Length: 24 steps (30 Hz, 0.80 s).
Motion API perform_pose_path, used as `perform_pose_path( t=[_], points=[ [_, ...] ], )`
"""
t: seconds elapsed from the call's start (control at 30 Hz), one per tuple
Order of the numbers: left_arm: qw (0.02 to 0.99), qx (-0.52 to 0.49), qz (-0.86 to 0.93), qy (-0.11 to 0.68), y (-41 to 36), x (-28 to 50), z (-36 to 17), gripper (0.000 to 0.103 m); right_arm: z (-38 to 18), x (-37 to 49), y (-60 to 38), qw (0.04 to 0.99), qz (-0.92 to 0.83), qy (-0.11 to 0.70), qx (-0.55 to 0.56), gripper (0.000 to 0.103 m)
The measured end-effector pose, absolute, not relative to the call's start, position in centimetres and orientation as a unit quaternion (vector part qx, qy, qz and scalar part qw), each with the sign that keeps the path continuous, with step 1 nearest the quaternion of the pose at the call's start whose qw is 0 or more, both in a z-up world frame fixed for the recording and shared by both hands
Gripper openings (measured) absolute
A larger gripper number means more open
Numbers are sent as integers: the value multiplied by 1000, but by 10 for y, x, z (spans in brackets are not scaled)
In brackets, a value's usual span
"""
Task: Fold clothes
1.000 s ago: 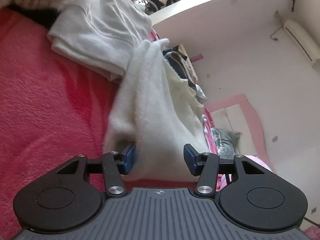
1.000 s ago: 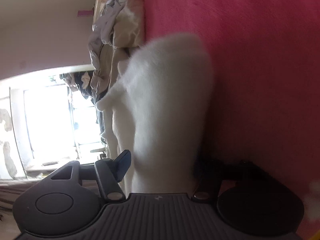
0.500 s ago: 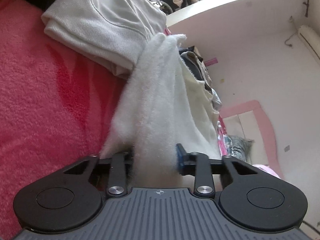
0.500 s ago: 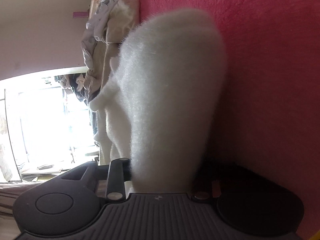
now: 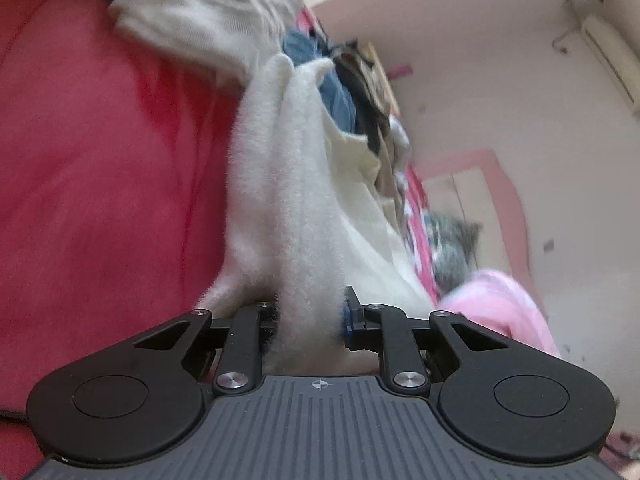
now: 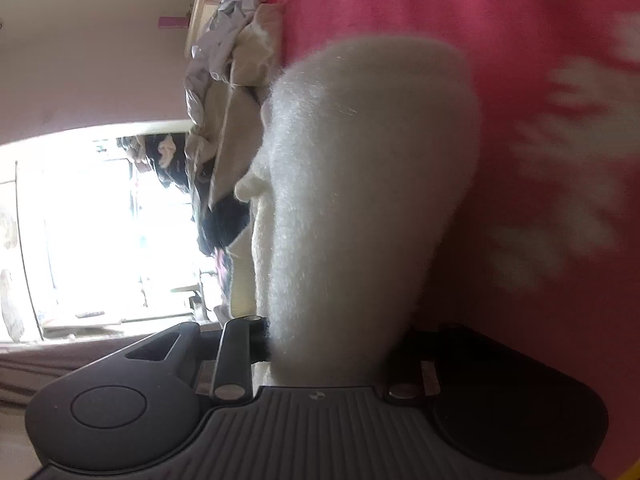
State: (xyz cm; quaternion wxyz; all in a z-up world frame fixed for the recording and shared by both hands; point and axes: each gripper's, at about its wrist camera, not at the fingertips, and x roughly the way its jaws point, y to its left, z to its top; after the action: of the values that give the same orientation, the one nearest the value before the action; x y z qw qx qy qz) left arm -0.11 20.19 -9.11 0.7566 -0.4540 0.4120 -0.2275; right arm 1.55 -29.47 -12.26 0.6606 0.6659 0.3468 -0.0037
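Left wrist view: my left gripper (image 5: pixel 310 318) is pinching a bunched edge of the fluffy white garment (image 5: pixel 288 184), jaws closing in on it, fleece filling the gap between the blue pad on the right and the left finger buried in pile. The garment is running from the jaws away toward the far clothes pile (image 5: pixel 352 92), draping over the red blanket (image 5: pixel 100 184) on its left; a cream ribbed top (image 5: pixel 208 12) is lying far left, apart from my piece. I'm judging the step as gripping both corners to carry one edge over for a fold, so I'm wanting the full thickness bitten, not just fuzz, before pulling. Frame is motion-blurred, so I can't tell how many layers I'm holding. Right wrist view: my right gripper (image 6: pixel 332 344) is clamping the same white garment (image 6: pixel 360 184), which is swelling out thick between the jaws and hiding the right finger; only the left finger is showing, pressed against the fleece. Pink blanket with white pattern (image 6: pixel 540 140) is on the right, the heap of clothes (image 6: pixel 224 92) far left by the bright window (image 6: pixel 92 220). To do this well I'm keeping both hands level with each other, keeping the span between them taut without stretching, and lifting clear of the blanket so the fleece isn't dragging or snagging.
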Motion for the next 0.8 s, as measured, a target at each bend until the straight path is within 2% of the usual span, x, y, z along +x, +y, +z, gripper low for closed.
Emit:
perform_pose_path(
  t=[0.17, 0.23, 0.3, 0.37, 0.43, 0.6, 0.7, 0.73, 0.8],
  points=[
    [735, -442, -233, 458, 203, -56, -86, 19, -116, -50, -294, 659, -11, 381, 649, 35],
    [738, -419, -225, 477, 200, -69, -88, 22, -121, -64, -295, 662, -13, 403, 632, 43],
    [749, -386, -214, 495, 197, -71, -92, 29, -130, -68, -302, 648, -18, 421, 634, 45],
    [761, -366, -210, 493, 202, -73, -84, 29, -126, -69, -308, 634, -15, 430, 643, 52],
    [778, -342, -202, 487, 209, -76, -71, 29, -106, -75, -317, 655, -21, 449, 608, 54],
    [820, -302, -163, 459, 230, -80, -28, 31, -32, -88, -324, 752, -31, 480, 451, 55],
    [837, -290, -181, 427, 220, -65, -9, 33, 5, -93, -320, 854, -15, 450, 261, 51],
    [840, -287, -195, 417, 214, -57, -7, 34, 12, -89, -310, 878, -11, 433, 205, 47],
    [839, -284, -227, 405, 193, -34, -9, 34, 25, -76, -293, 901, 16, 406, 152, 42]
  ],
)
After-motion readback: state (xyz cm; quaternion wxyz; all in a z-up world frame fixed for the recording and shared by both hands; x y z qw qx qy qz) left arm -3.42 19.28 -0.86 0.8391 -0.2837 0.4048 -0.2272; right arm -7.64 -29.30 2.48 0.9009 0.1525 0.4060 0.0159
